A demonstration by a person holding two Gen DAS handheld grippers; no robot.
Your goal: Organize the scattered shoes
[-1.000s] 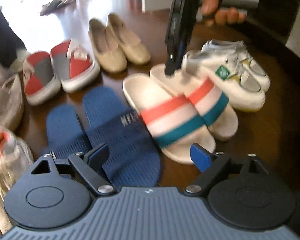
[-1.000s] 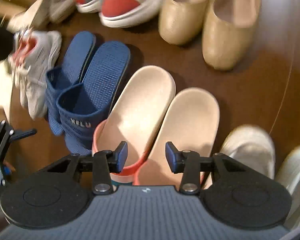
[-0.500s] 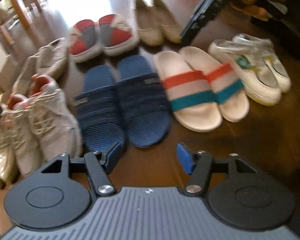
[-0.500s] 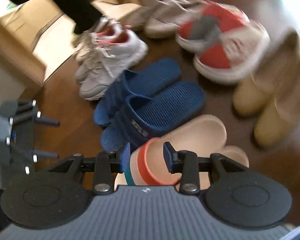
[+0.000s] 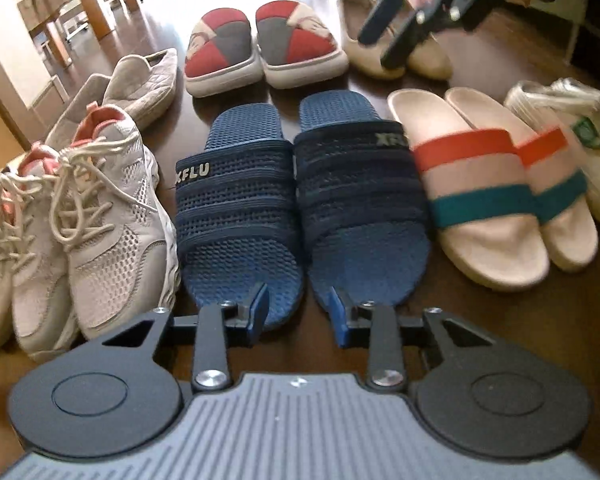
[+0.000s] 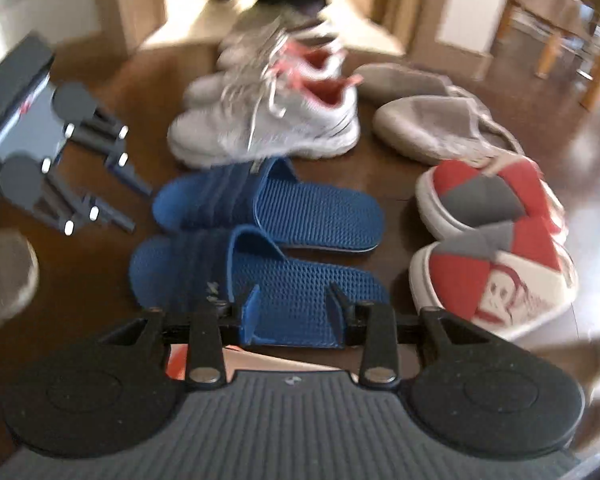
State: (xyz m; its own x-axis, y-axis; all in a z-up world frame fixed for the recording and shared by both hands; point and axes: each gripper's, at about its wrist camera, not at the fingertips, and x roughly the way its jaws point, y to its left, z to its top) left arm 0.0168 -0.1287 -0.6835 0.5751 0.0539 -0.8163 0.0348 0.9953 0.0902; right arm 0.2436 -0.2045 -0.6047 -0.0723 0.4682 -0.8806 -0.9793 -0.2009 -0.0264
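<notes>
Altogether, two navy slides [image 5: 300, 200] lie paired mid-floor; left of them two white sneakers [image 5: 80, 208], right two striped slides [image 5: 488, 184]. Left gripper [image 5: 298, 312] tilts down above their toes, jaws closing on nothing. Right gripper [image 6: 294, 314] hovers empty, partly open.

Two blue slides [image 5: 300, 200], two striped slides [image 5: 496, 196], two sneakers [image 5: 80, 220]

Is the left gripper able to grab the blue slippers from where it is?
Probably yes. The left gripper hangs just in front of the blue slippers, fingers closing with nothing between them and nothing in the way. The sneakers and striped slides sit beside, not in front.
</notes>
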